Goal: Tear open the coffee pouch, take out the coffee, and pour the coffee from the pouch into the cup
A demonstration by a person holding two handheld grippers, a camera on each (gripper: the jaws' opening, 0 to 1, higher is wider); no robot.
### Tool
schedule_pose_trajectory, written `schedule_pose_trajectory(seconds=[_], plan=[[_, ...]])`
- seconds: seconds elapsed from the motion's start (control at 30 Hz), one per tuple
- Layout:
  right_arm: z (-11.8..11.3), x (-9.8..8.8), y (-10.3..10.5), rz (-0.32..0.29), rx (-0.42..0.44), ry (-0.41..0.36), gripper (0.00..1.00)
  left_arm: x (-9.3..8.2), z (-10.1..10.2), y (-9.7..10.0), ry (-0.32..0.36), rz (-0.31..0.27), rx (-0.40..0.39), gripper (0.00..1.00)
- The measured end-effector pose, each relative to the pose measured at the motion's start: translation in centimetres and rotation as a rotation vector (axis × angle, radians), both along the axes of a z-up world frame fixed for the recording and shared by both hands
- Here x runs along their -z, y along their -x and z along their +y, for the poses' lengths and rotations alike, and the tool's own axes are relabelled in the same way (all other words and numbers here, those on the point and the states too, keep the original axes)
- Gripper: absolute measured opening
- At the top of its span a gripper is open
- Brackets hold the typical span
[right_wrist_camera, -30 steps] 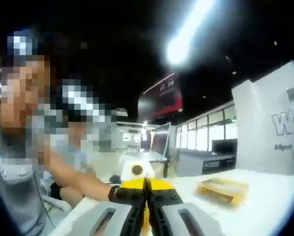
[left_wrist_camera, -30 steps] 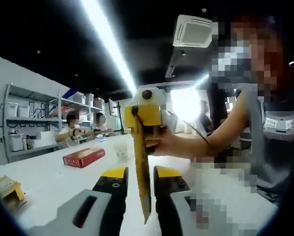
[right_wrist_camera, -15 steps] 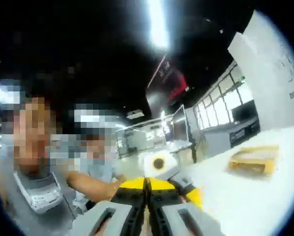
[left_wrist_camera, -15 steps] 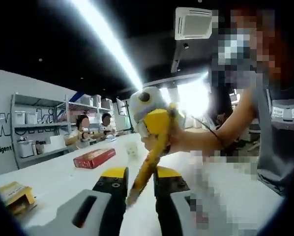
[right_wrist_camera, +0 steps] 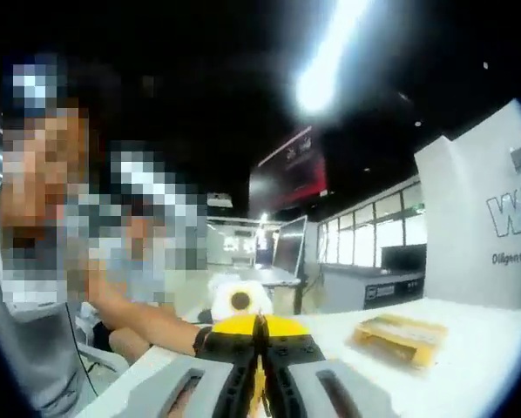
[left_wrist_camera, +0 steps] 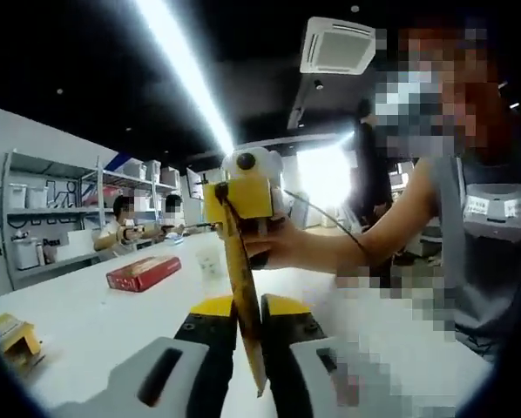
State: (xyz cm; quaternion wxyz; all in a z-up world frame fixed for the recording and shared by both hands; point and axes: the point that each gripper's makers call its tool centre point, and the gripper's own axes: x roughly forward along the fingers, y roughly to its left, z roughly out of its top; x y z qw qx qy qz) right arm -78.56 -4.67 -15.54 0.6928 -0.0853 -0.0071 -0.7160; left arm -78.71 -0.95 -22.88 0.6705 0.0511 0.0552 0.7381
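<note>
Left gripper view: left gripper (left_wrist_camera: pixel 246 326) has its yellow-and-black jaws pressed together on the thin flat yellow foil coffee pouch (left_wrist_camera: pixel 241 300), seen edge-on and standing up between them. Its upper end is clamped by the right gripper (left_wrist_camera: pixel 241 193), w/ a hand (left_wrist_camera: pixel 282 248) behind it. Right gripper view: right gripper (right_wrist_camera: pixel 260 335) is also closed on the pouch edge (right_wrist_camera: pixel 260 383). Pouch looks light, soft and slippery, so I think both grips must stay near the top seam. Small pale cup (left_wrist_camera: pixel 210 261) stands on the white table (left_wrist_camera: pixel 86 318), well apart, beside a red box (left_wrist_camera: pixel 143 273).
</note>
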Motion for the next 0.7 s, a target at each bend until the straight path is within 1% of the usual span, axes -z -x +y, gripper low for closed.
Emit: schedule_pose_trajectory(seconds=[0.03,0.1,0.13,0.2,0.3,0.37,0.43,0.47,0.6,0.63,0.7], plan=[[0.0,0.0,0.1,0.005,-0.007,0.009,0.04,0.0,-0.1,0.3,0.000,0.005,-0.012,0.12],[0.2,-0.5,0.5,-0.010,-0.012,0.056,0.18,-0.5,-0.3,0.2,-0.023,0.002,-0.007,0.11],[0.2,-0.6,0.7,-0.011,-0.007,0.060,0.23,-0.6,-0.4,0.3,-0.031,0.002,-0.009,0.11],[0.6,-0.7,1.2,-0.016,0.009,0.067,0.23,-1.0,-0.5,0.5,-0.038,-0.003,-0.012,0.11],[1.1,-1.3,1.3,-0.038,-0.003,0.098,0.21,-1.2,-0.7,0.9,-0.051,-0.013,-0.016,0.11],[1.2,-1.4,0.8,-0.051,-0.022,0.104,0.16,-1.3,-0.9,1.0,-0.057,-0.020,-0.016,0.11],[1.0,-1.4,0.3,-0.039,-0.039,0.102,0.15,-1.3,-0.9,1.1,-0.059,-0.025,-0.013,0.11],[0.9,-1.2,0.1,-0.040,-0.054,0.093,0.15,-1.3,-0.9,1.1,-0.059,-0.028,-0.013,0.11],[0.6,-1.0,-0.1,-0.046,-0.065,0.083,0.11,-1.4,-0.9,1.2,-0.065,-0.033,-0.006,0.11],[0.7,-1.2,-0.1,-0.040,-0.068,0.094,0.10,-1.4,-0.9,1.2,-0.064,-0.035,-0.004,0.11],[0.7,-1.4,-0.4,-0.045,-0.081,0.102,0.08,-1.3,-0.9,1.2,-0.063,-0.034,-0.003,0.11]])
